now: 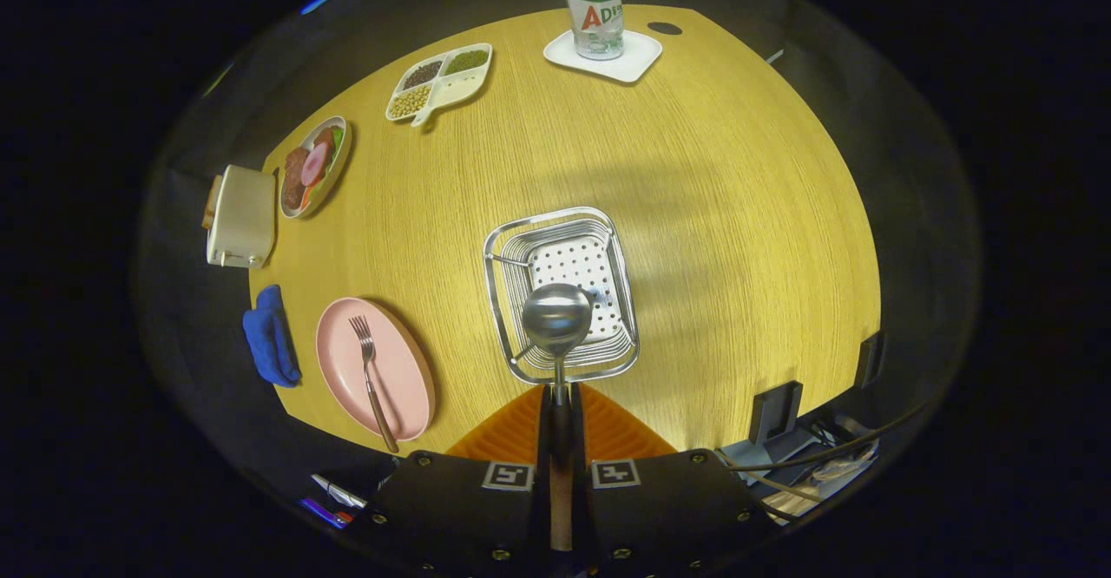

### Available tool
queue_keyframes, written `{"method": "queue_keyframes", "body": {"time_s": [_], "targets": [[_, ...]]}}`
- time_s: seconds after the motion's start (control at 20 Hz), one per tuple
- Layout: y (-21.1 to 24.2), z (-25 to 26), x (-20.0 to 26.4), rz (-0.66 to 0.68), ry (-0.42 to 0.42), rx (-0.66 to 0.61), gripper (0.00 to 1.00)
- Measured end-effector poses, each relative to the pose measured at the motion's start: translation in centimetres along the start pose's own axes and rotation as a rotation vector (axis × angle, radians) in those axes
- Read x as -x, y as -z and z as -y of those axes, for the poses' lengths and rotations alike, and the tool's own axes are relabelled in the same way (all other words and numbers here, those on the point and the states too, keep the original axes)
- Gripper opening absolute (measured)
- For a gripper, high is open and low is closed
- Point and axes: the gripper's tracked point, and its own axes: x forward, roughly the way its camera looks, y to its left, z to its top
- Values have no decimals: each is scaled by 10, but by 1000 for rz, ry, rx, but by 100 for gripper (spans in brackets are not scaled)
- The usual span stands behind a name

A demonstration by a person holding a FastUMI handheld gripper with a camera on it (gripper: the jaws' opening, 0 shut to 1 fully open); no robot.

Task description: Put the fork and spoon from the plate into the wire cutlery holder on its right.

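Gripper view: my claw point(560, 400) pinched the spoon point(556, 319) by its handle, both fingers point(521, 430) pressed on it, bowl held ahead of them over the near rim of the wire cutlery holder point(502, 287). Item 2: the fork point(371, 378) lay on the pink plate point(408, 396), to my claw's left, tines pointing away. Beyond the plate: 1 blue cloth point(269, 335), 1 toaster point(241, 216), 2 food dishes point(439, 82). Far ahead: 1 bottle point(594, 7) standing on a white tray point(638, 57).
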Motion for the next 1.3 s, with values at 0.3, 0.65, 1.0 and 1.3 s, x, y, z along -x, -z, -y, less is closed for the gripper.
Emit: {"method": "queue_keyframes", "body": {"time_s": [0.3,0.65,1.0,1.3], "targets": [[-6,5,16,59,-6,-31,64],[-53,18,87,395,106,10,68],[-63,-66,154,671,1,130,69],[-33,-141,139,731,-89,217,69]]}}
